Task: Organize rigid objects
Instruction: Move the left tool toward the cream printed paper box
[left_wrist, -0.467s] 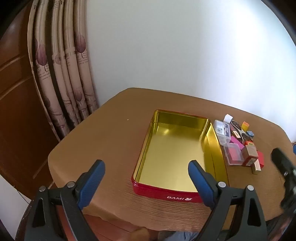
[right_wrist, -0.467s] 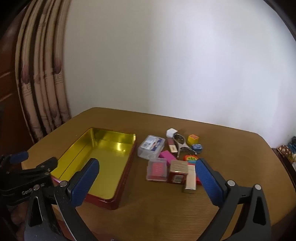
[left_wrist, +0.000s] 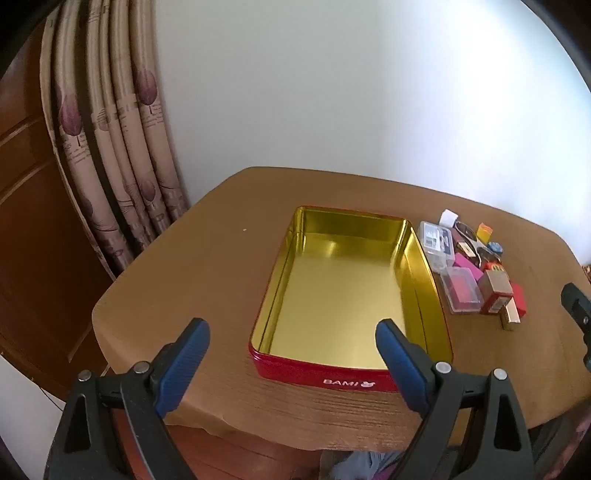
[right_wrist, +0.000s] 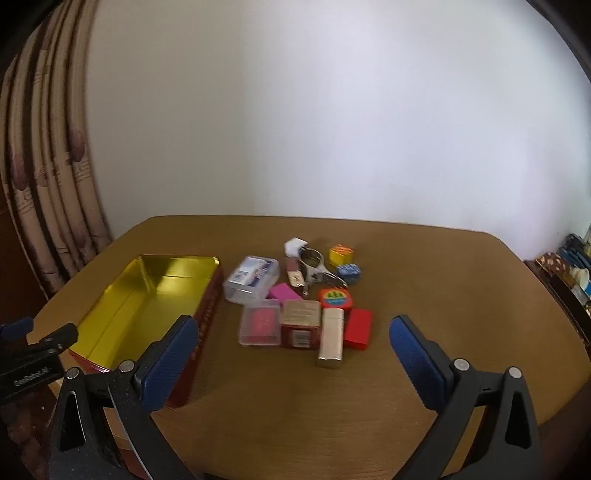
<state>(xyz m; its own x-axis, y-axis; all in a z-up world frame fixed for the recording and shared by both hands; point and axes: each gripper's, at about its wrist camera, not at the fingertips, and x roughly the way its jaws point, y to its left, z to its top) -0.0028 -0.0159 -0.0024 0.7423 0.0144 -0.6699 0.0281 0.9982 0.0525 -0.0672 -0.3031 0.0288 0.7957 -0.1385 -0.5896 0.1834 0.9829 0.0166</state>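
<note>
An empty red tin with a gold inside (left_wrist: 291, 362) (right_wrist: 207, 314) lies open on the brown table. To its right is a cluster of small items: a clear box (right_wrist: 253, 278), a clear case with pink contents (right_wrist: 259, 326), a brown and red box (right_wrist: 300, 323), a silver lighter (right_wrist: 330, 338), a red block (right_wrist: 357, 328), a metal tool (right_wrist: 314, 264) and small cubes. My left gripper (left_wrist: 291, 339) is open and empty above the tin's near end. My right gripper (right_wrist: 291, 339) is open and empty, in front of the cluster.
The table (right_wrist: 424, 266) has rounded corners and its near edge lies just under both grippers. Patterned curtains (left_wrist: 110, 147) hang at the left, beside a wooden door. A white wall is behind. Cluttered items (right_wrist: 569, 266) sit at the far right.
Both grippers have drifted slightly, so the tin and the cluster sit a little differently in the views. Both stay open and empty. Nothing on the table has moved.
</note>
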